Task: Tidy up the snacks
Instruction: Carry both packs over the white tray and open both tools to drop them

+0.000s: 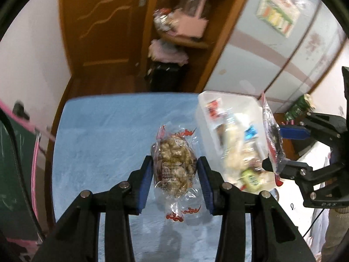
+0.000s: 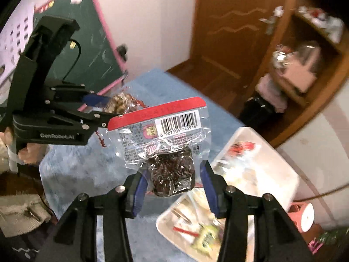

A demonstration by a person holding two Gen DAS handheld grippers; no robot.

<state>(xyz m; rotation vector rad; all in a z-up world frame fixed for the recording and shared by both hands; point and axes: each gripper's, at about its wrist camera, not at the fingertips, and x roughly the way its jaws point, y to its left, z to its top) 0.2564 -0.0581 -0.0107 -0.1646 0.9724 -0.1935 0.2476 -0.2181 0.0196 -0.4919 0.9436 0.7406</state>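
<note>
My left gripper [image 1: 174, 172] clamps the puffed-grain packet [image 1: 174, 166]. My right gripper [image 2: 172, 180] clamps the dark snack packet [image 2: 170, 174] beside the white bin [image 2: 281, 163].

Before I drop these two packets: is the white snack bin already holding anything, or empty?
Not empty. The white bin already holds several wrapped snacks, including a red-printed packet and a yellow-green one. It has no lid on.

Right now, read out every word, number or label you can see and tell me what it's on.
"GenRobot.AI": on the left hand-held gripper.
"6 907305 745916": under the barcode on the dark snack packet.
Packet's small print and red band: blurred.
"DAS": on the right hand-held gripper; the rest is cut off.
</note>
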